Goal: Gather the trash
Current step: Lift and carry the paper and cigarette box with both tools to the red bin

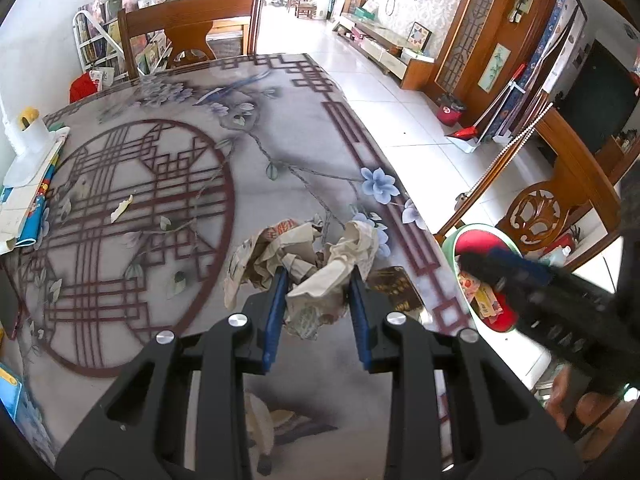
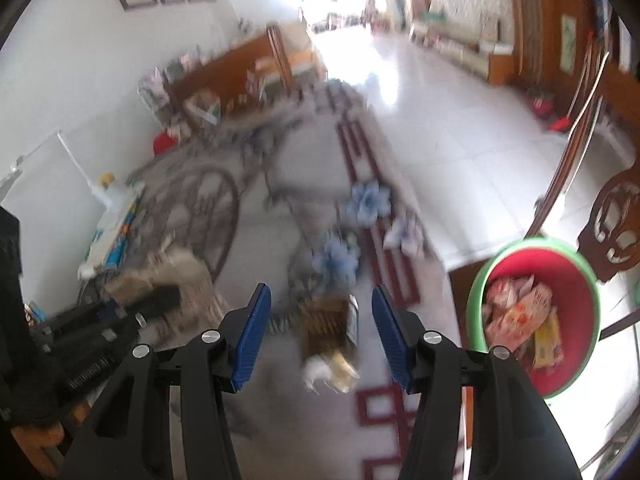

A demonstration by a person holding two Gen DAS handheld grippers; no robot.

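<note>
Table: brown packet beside crumpled paper.

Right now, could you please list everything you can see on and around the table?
crumpled paper wad: one, beige, table's near right part, between the left claw's pads
dark wrapper: one, brown-gold, flat by the table's right edge
paper scrap: one, cream, on the round lattice print
table: one, grey floral cover
bin: one, green rim, red inside, trash in it, beside the table's right edge
chairs: two, brown wood
left claw: black, blue pads, gripping the wad
right claw: open above the wrapper
</note>
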